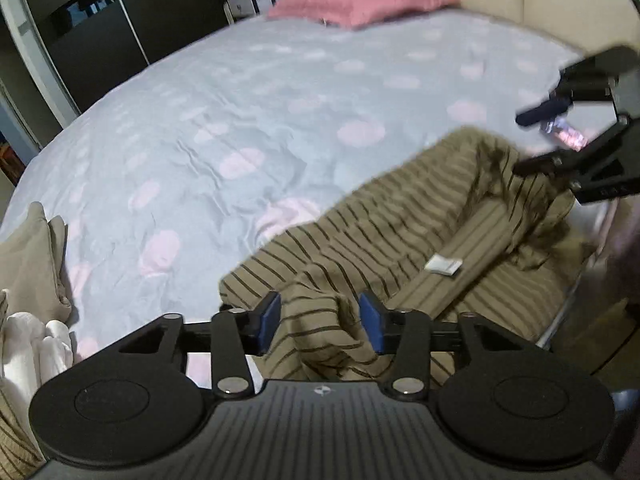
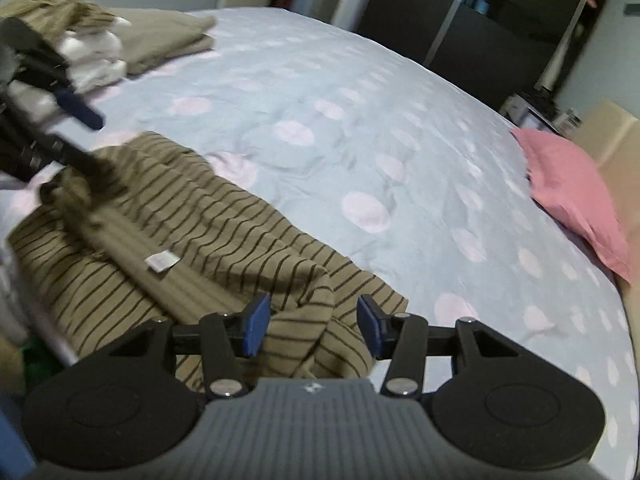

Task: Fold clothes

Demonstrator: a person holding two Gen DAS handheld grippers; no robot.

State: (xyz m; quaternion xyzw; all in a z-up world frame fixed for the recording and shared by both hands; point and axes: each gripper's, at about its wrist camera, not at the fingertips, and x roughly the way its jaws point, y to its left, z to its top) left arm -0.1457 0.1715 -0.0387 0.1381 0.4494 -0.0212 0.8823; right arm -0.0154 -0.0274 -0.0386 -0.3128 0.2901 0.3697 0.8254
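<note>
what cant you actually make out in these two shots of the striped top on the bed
- White label on the striped top: print too small and blurred, both views.
- Left claw: fabric lies between the pads, but contact is unclear in the left wrist view.
- Right claw: same doubt in the right wrist view.
- Folded pile: smeared by blur, cut by the frame edge, garment count unclear.

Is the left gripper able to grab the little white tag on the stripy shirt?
Probably yes: the white tag lies uncovered on the striped shirt, ahead of the left gripper, whose jaws stand open.
</note>
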